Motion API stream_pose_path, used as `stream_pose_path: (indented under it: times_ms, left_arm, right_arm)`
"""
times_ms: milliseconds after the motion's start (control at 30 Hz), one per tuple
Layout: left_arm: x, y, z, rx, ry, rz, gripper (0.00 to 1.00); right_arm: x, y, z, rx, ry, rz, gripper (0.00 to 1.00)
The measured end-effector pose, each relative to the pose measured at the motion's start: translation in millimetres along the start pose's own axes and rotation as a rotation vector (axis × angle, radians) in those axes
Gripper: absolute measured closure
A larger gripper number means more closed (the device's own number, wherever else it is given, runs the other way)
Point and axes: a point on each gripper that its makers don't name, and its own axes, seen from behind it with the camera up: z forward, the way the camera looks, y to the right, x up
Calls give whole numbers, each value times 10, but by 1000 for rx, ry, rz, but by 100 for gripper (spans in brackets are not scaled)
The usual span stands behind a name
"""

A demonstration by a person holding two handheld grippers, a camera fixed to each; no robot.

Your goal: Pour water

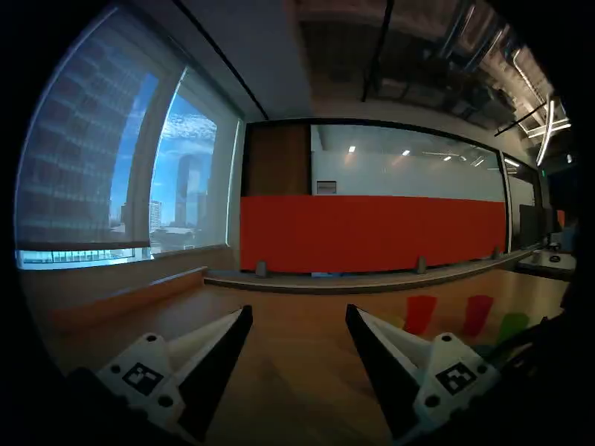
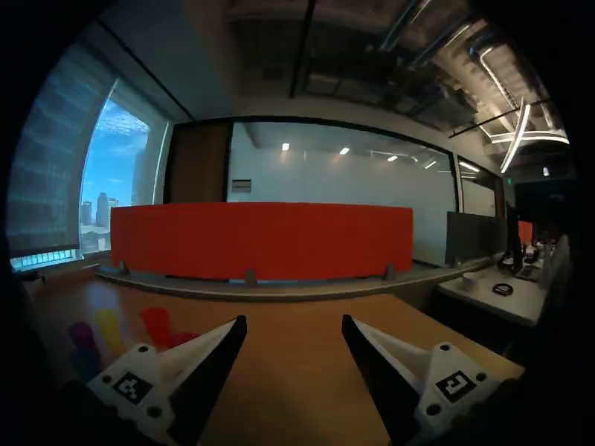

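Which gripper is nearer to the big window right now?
Left. The left gripper sits close beside the window, which looms large on its left. The right gripper is farther away, with the window smaller and more distant on its left.

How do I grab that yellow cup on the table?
Grip the yellow cup across its side wall, about halfway up, coming in level from the near side with the jaws either side. It looks upright and taller than wide, so a sideways hold should keep it steady. It's blurry, though.
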Motion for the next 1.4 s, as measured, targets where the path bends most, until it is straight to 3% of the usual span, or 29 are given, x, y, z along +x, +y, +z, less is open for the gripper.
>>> stream_pose_path:
  times_ms: [267,967,1400]
  left_arm:
    - [-133,37,82,-16,-3,-29,7]
    - [-353,105,127,-54,-33,-28,7]
    - [-453,132,149,-57,-62,13,7]
  right_arm:
    - [42,-30,-45,-2,3,-10,1]
    - [69,-38,-22,-9,1,-11,1]
    - [36,-57,-4,-4,-3,-13,1]
